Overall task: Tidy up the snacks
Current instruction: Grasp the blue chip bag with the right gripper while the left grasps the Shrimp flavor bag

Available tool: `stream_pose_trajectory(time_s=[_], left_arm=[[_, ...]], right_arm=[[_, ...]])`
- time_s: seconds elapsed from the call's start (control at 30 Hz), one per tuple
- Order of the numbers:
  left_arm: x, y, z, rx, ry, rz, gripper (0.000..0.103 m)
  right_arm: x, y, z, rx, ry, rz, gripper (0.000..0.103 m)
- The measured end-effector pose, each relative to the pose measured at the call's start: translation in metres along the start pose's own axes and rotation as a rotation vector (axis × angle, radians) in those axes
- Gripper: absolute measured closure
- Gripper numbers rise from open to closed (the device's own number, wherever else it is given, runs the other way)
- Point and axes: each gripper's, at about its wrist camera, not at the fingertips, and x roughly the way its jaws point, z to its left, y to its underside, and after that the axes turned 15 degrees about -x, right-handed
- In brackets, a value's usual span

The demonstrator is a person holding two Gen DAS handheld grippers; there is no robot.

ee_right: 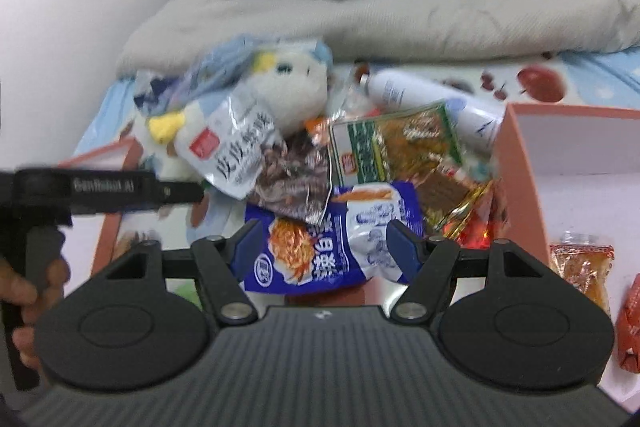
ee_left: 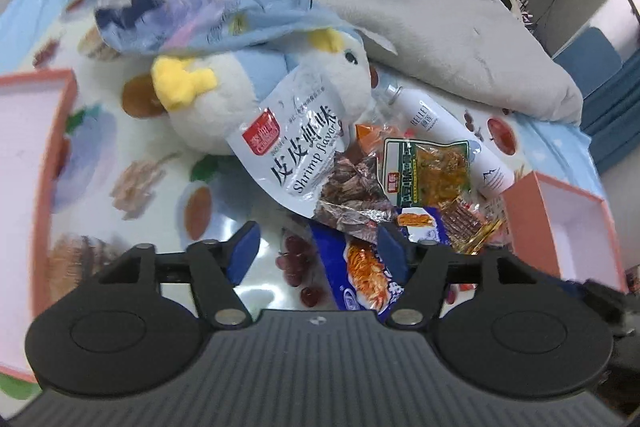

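A pile of snack packets lies on a fruit-print sheet: a white shrimp-flavour bag, a brown foil packet, a green packet and a blue packet. My left gripper hangs open just in front of the pile, with only the sheet and the blue packet's edge beneath its blue pads. My right gripper is open too. The blue packet lies flat between its pads, and they do not visibly press on it.
A plush penguin and a white spray bottle lie among the snacks. Open pink boxes stand left and right; the right one holds orange packets. A grey duvet lies behind. A hand grips the left tool's handle.
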Motion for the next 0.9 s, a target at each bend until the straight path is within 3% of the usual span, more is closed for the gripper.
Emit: stream_pose_trajectory(time_s=[0.1, 0.4, 0.6, 0.9], left_arm=[[0.020, -0.008, 0.005, -0.023, 0.015, 0.018, 0.031], [0.079, -0.013, 0.027, -0.103, 0.088, 0.062, 0.031], [0.099, -0.014, 0.039, -0.202, 0.209, 0.080, 0.031], [0.111, -0.023, 0.038, -0.220, 0.226, 0.051, 0.031]], right_arm=[[0.016, -0.001, -0.004, -0.009, 0.008, 0.024, 0.015], [0.082, 0.005, -0.025, 0.029, 0.046, 0.110, 0.015], [0.104, 0.012, -0.029, 0.014, 0.031, 0.135, 0.015], [0.125, 0.017, -0.029, 0.039, -0.005, 0.200, 0.014]])
